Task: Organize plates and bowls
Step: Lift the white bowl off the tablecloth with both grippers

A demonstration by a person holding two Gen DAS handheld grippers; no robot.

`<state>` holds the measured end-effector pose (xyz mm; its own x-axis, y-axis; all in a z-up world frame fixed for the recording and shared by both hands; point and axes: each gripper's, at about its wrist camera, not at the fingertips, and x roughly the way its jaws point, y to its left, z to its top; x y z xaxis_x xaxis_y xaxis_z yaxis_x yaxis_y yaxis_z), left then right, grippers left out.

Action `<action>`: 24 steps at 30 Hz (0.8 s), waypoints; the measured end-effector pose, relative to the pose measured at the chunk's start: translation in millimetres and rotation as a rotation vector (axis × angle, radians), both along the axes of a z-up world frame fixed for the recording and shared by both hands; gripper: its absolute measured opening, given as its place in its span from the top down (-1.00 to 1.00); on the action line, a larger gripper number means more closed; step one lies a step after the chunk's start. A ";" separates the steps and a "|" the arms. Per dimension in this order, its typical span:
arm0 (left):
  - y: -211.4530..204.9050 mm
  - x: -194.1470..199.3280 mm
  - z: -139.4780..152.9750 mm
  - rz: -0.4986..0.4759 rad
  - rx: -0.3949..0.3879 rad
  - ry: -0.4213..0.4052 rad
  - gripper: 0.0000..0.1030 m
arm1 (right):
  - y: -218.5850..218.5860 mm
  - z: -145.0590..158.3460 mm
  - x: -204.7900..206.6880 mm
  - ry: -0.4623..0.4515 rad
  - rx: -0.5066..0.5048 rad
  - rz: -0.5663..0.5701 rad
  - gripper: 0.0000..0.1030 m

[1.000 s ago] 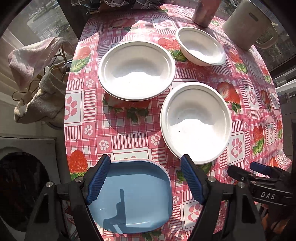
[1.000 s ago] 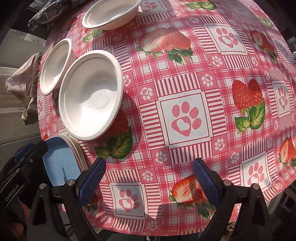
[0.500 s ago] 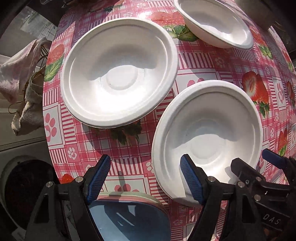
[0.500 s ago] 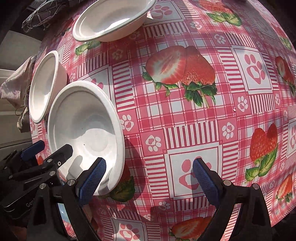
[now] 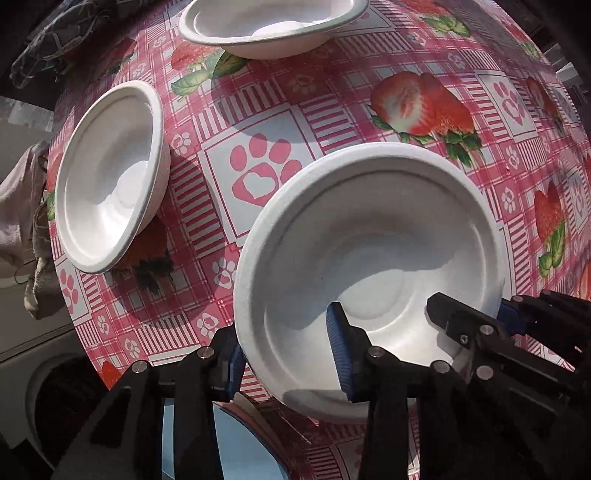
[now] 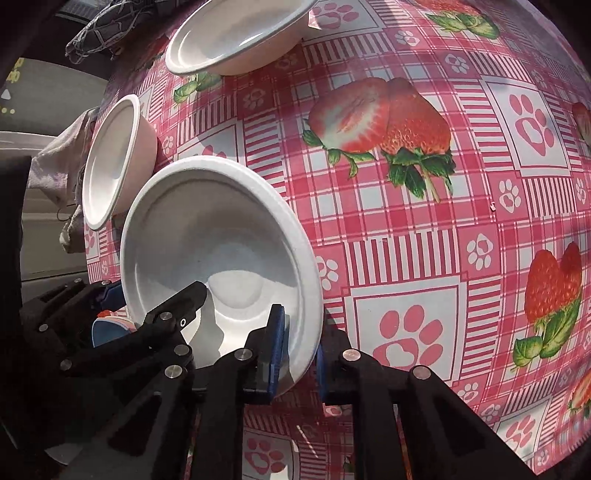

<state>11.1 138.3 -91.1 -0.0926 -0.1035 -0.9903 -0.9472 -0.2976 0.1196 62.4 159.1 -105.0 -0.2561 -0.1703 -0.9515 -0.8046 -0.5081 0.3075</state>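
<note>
A white foam bowl (image 5: 369, 236) fills the near middle of the left wrist view. My left gripper (image 5: 286, 354) straddles its near-left rim, one finger inside and one outside, closed on the rim. My right gripper (image 6: 297, 354) is shut on the same bowl's (image 6: 218, 236) right rim and also shows in the left wrist view (image 5: 476, 325). Two more white bowls sit on the table, one at the left (image 5: 107, 173) and one at the far edge (image 5: 269, 26). A blue plate (image 5: 236, 443) lies at the table's near edge below the held bowl.
The round table (image 6: 424, 221) has a pink check cloth with strawberries and paw prints. Cloths hang on a rack (image 5: 22, 206) off its left edge. A dark patterned cloth (image 5: 55, 40) lies beyond the far-left edge.
Both grippers moved forward onto the nearest white bowl and closed on its rim, left gripper on the near-left side, right gripper on the right side. The blue plate dropped to the frame's bottom.
</note>
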 end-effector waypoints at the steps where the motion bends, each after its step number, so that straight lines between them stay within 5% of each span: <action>1: 1.8 12.8 -0.8 -0.027 -0.002 -0.009 0.15 | 0.9 -1.9 14.4 -0.002 -0.008 -0.022 0.67; 11: 3.6 136.5 -15.1 -0.320 -0.022 -0.035 0.14 | -19.4 -9.6 146.6 -0.092 -0.001 -0.193 0.65; 15: 1.3 143.1 -18.3 -0.314 -0.022 -0.032 0.11 | -21.6 -12.8 168.4 -0.055 -0.025 -0.285 0.65; 24: 27.9 130.3 -19.7 -0.304 -0.018 -0.042 0.15 | -25.9 -11.2 165.8 -0.038 -0.003 -0.284 0.66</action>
<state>141.3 166.2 -110.8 -0.0811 -0.0954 -0.9921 -0.9967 0.0017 0.0813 228.2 133.2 -116.2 -0.2581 -0.0998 -0.9609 -0.9255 -0.2597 0.2756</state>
